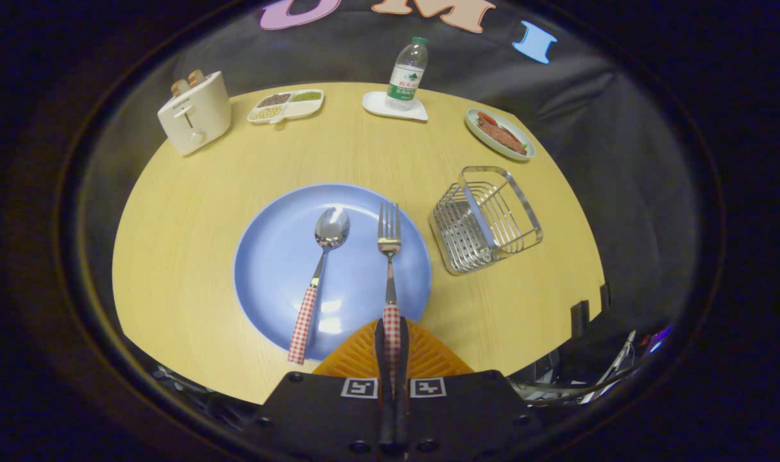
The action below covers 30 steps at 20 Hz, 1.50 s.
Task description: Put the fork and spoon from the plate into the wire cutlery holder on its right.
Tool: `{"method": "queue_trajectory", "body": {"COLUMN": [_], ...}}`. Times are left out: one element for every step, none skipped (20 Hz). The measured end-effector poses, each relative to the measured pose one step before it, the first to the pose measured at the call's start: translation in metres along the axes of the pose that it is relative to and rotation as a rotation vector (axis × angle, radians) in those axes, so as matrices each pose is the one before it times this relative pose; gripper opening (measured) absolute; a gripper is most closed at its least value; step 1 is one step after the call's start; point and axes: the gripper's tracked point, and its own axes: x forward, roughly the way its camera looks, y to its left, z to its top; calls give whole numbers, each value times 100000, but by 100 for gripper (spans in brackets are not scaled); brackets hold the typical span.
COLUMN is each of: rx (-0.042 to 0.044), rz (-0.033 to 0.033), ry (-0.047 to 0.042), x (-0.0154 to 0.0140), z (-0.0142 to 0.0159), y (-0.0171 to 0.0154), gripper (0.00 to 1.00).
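While the gripper (391,343) clamps both fingers on the fork (389,256) handle (checked), the spoon (319,269) lies left on the plate (268,256); wire cutlery holder (486,218) beyond right.

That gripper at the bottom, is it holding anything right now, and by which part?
Yes: the gripper is shut on the fork, pinching its checked handle end; the tines rest on the blue plate.

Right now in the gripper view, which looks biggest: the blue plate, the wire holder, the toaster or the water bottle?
1. blue plate
2. wire holder
3. toaster
4. water bottle
Toaster and bottle stand farther off, so true sizes are unsure. The gripper is shut on the fork handle.
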Motion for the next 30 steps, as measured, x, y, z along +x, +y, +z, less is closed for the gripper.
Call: {"method": "queue_trajectory", "body": {"rx": [429, 442, 399, 669, 1192, 1857, 2213, 2088, 1493, 1637, 2536, 2947, 2295, 811, 43, -104, -72, -133, -316, -812, -477, -223, 179, 487, 816, 1525, 1904, 2156, 2152, 1202], "rz": [-346, 173, -4, -1561, -1970, -1235, -182, 171, -170, 71, 1191, 1721, 1448, 608, -465, -283, 464, 739, 675, 846, 159, 223, 844, 1116, 1294, 2092, 2790, 2769, 2278, 1802], "ry": [3670, 4883, 4787, 3698, 2910, 2692, 2727, 3122, 2794, 1831, 1260, 894, 740, 861, 1420, 1963, 2522, 2658, 3030, 2891, 2796, 2661, 2838, 2761, 2575, 3248, 1966, 1569, 1979, 726], "x": [-885, -982, -914, -883, -826, -782, -708, -692, -485, -529, -516, -438, -46, -8, 78, 343, 489, 453, 607, 527, 340, 193, 420, 146, 181, 138, 204, 126, 364, 346], "z": [19, -166, -148, 71, 211, 166, 227, 191, 312, 514, 557, 756, 755, 732, 454, 507, 395, 464, 734, 371, 376, 386, 354, 413, 356, 279, 612, 608, 483, 701], "y": [-473, -454, -466, -777, -897, -719, -484, -474, -721, -625, -449, -206, 31, -330, -564, -494, -277, -174, 91, -105, -157, -160, -68, 19, 54, 209, 339, 376, 152, 76], "gripper": [4, 4, 4, 4, 4, 4, 4, 4, 4, 4, 4, 4, 4, 4, 4, 4, 4, 4, 4, 4, 4, 4, 4, 4, 4, 4, 4, 4, 4, 4]}}
